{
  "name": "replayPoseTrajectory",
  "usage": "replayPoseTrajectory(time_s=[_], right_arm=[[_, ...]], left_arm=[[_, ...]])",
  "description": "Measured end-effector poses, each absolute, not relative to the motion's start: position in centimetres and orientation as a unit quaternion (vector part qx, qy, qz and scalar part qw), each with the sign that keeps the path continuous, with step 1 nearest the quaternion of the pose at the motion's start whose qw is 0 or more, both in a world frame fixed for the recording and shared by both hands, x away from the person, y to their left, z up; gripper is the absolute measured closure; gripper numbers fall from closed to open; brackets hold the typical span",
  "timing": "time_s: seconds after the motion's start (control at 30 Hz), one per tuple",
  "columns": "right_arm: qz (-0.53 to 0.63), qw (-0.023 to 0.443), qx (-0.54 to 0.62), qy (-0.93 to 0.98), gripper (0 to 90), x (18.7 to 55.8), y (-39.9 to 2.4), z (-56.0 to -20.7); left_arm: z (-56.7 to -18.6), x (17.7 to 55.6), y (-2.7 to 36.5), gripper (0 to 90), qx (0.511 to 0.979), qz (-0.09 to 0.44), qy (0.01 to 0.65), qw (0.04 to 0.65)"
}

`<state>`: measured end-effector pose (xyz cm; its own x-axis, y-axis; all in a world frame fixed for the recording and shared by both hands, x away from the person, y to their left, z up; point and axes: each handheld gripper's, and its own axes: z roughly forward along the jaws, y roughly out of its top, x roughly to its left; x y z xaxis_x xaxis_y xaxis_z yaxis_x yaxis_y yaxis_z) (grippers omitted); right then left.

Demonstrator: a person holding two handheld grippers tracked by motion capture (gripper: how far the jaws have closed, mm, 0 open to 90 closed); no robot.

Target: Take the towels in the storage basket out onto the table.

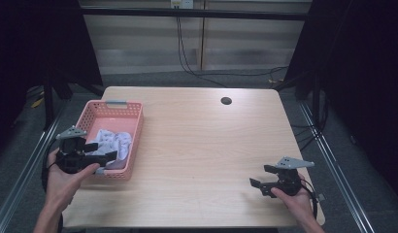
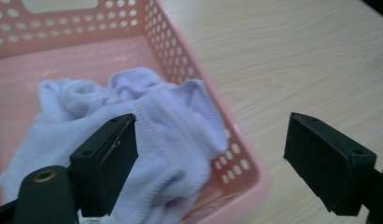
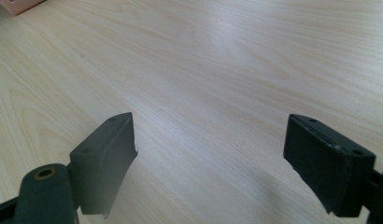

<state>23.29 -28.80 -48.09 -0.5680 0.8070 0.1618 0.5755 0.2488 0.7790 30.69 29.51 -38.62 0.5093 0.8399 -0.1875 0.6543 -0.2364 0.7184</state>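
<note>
Table (image 1: pixel 202 145): broad bare middle and right, open to passage; left edge taken by pink basket (image 1: pixel 134 141), its walls enclosing a crumpled pale cloth (image 1: pixel 114 143).

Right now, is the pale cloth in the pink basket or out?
In: the pale cloth lies crumpled on the pink basket floor, inside its walls.

No legible text, label, brand or number on anything here

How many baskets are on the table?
1: the pink basket sits at the table's left edge, holding pale lilac cloth.
</note>
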Motion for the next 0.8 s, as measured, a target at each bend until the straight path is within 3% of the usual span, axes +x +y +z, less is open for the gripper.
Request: replayPoseTrajectory(time_s=[0.5, 0.8], right_arm=[[0.418, 0.136, 0.447, 0.779, 17.0, 23.3, -28.8, -48.2], [0.422, 0.132, 0.442, 0.78, 16.9, 23.3, -28.7, -48.2]], left_arm=[[-40.6, 36.2, 29.0, 19.8, 0.804, 0.106, 0.494, 0.313], [-42.4, 37.8, 28.9, 15.8, 0.82, 0.107, 0.5, 0.256]])
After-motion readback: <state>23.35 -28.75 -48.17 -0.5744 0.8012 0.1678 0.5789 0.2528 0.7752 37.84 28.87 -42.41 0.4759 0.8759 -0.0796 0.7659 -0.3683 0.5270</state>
